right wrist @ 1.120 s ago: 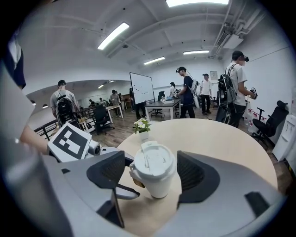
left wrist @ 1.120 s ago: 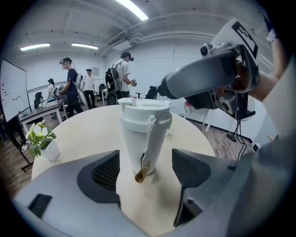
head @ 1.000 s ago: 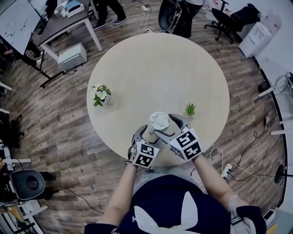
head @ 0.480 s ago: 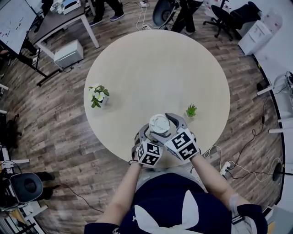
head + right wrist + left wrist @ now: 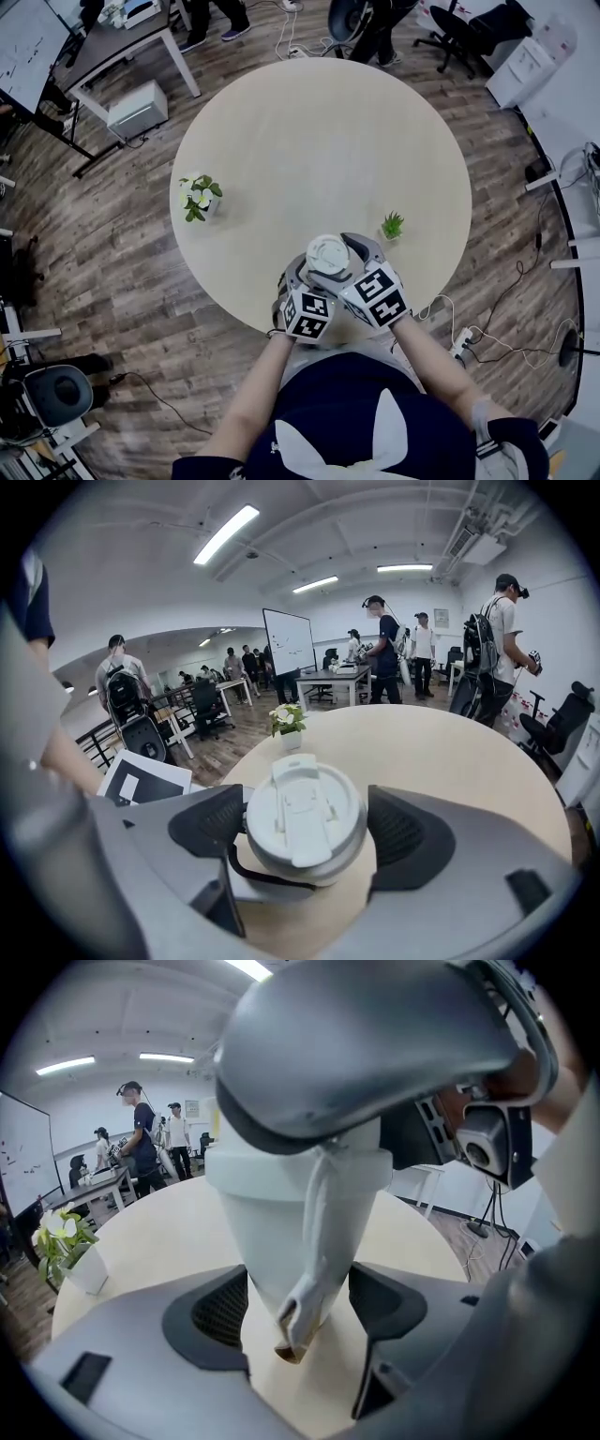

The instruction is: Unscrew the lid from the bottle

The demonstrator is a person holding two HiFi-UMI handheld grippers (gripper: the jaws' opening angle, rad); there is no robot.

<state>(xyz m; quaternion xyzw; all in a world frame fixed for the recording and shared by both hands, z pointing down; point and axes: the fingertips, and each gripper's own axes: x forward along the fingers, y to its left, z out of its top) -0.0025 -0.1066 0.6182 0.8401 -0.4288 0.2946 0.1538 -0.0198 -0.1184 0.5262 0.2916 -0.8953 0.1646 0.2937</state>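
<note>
Bottle: we see a white bottle [image 5: 327,255] at the near edge of the round table [image 5: 319,141], just in front of the person; its contents are hidden from us.
Lid: the white lid [image 5: 305,817] with its flip tab sits on the bottle's mouth, not yet off.
Pots: a white pot holds a plant with white flowers [image 5: 200,197] near the table's left side, and a small green plant [image 5: 392,225] stands just right of the bottle.
Left gripper: the left gripper [image 5: 300,1307] is clamped on the bottle's tapered lower body, with a white strap [image 5: 319,1232] hanging down in front.
Right gripper: the right gripper [image 5: 309,832] has its jaws apart on either side of the lid (they have just been opening), and we see a gap at the right pad.
Hands: both forearms come up from the bottom of the head view, and the grippers lie side by side, angled forward and down, marker cubes facing up.
Axis: the bottle's long axis stands upright, lid upward, body narrowing toward the base; we cannot tell whether the base touches the table.
</note>
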